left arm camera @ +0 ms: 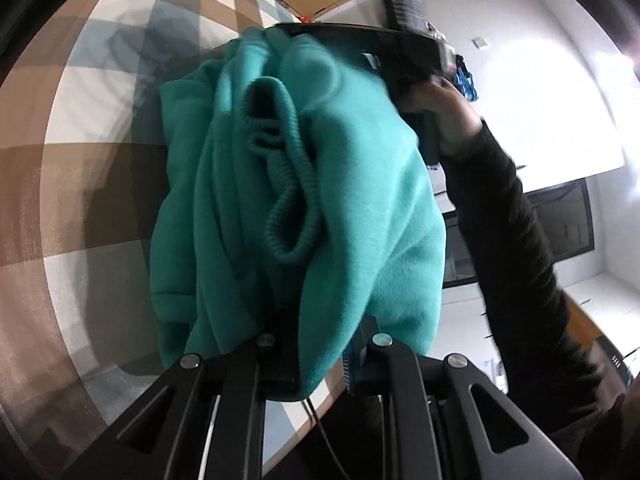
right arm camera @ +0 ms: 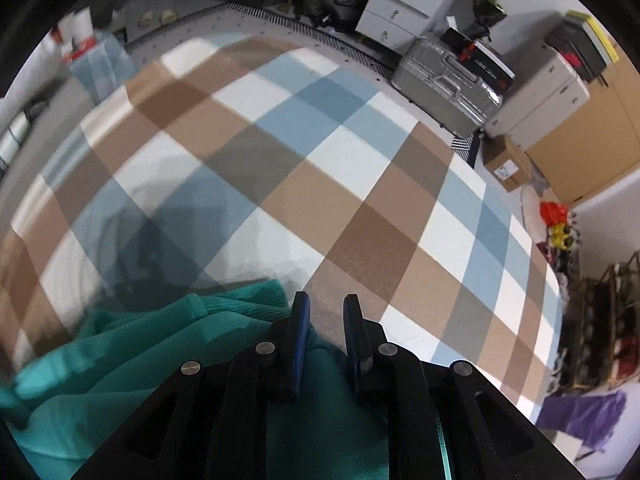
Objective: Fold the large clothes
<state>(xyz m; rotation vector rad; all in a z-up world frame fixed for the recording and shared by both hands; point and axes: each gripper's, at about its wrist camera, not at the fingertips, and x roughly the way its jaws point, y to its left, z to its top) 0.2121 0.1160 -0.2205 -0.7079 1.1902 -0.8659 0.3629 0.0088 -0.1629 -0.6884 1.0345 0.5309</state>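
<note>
The teal sweatshirt [left arm camera: 288,200] is hanging bunched between the two tools, its ribbed hem [left arm camera: 288,184] looping across the front, above the checked blanket [left arm camera: 80,208] that is covering the desk. The left hand-held gripper [left arm camera: 316,360] is pinching a thick wad of the cloth, jaws almost shut on it. The right hand-held gripper [right arm camera: 326,320] is standing nearly closed too, with teal cloth running under its fingers; the tips themselves look bare. A hand [left arm camera: 444,116] in a dark sleeve [left arm camera: 516,248] is gripping that tool. By my reading, the garment is being brought down for spreading; the next move calls for pulling the two grips apart so the cloth is lying flat
</note>
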